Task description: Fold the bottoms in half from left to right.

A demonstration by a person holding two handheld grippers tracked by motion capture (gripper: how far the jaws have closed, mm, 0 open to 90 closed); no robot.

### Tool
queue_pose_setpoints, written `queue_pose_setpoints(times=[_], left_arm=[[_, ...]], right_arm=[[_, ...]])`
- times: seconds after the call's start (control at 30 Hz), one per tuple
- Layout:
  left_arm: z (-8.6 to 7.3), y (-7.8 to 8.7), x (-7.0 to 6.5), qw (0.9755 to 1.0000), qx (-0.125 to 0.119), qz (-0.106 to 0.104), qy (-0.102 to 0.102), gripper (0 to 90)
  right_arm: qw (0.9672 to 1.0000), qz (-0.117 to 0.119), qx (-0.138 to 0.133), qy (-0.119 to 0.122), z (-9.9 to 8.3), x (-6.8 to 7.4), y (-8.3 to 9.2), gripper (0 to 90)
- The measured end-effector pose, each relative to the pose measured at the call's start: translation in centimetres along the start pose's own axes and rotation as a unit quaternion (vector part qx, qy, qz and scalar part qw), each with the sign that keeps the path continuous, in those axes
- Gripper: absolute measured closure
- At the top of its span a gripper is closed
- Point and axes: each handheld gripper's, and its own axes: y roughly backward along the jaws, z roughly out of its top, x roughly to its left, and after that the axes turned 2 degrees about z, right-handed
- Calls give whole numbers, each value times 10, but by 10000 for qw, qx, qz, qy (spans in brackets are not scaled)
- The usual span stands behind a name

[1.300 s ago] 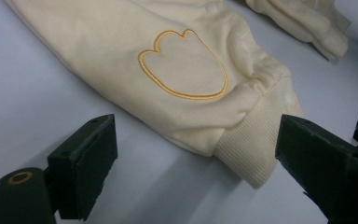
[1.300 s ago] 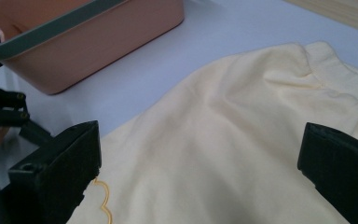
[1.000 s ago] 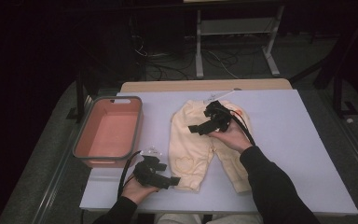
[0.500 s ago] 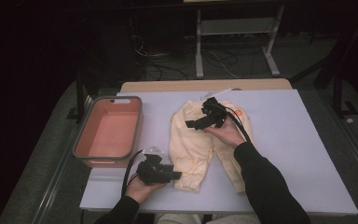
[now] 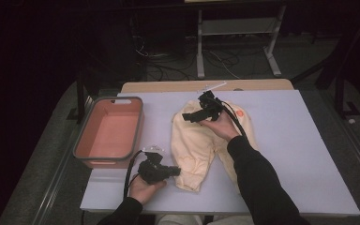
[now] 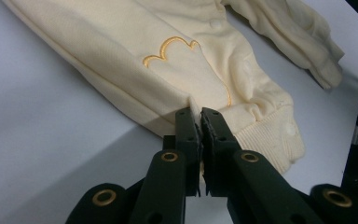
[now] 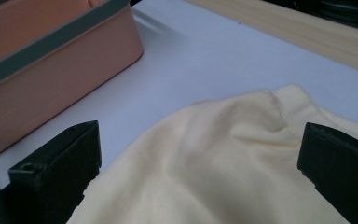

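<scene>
High view: cream baby garment [image 5: 201, 145] lies unfolded on worktop right of pink bin [image 5: 108, 132]; left hand-held gripper [image 5: 174, 171] just closed, pinching its hem, right hand-held gripper [image 5: 187, 117] open over far edge, folding/binning not done.

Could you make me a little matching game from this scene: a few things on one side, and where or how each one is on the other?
Things:
1. left gripper
2. right gripper
3. tub
4. garment

States:
A. orange, at the table's left edge
B. jaws wide open above the cloth
C. pale yellow, lying on the table
D. jaws shut on the garment's lower edge

Pairs: 1-D, 2-B, 3-A, 4-C
</scene>
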Motion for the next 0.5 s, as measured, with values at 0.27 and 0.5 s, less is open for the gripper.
queue_pose_setpoints(times=[0.27, 0.5], left_arm=[[2, 1, -2, 9999, 102, -38, -78, 865], [3, 3, -2, 9998, 116, -87, -142, 867]], right_arm=[[9996, -272, 7, -58, 22, -7, -9, 27], [9994, -337, 21, -90, 34, -11, -19, 72]])
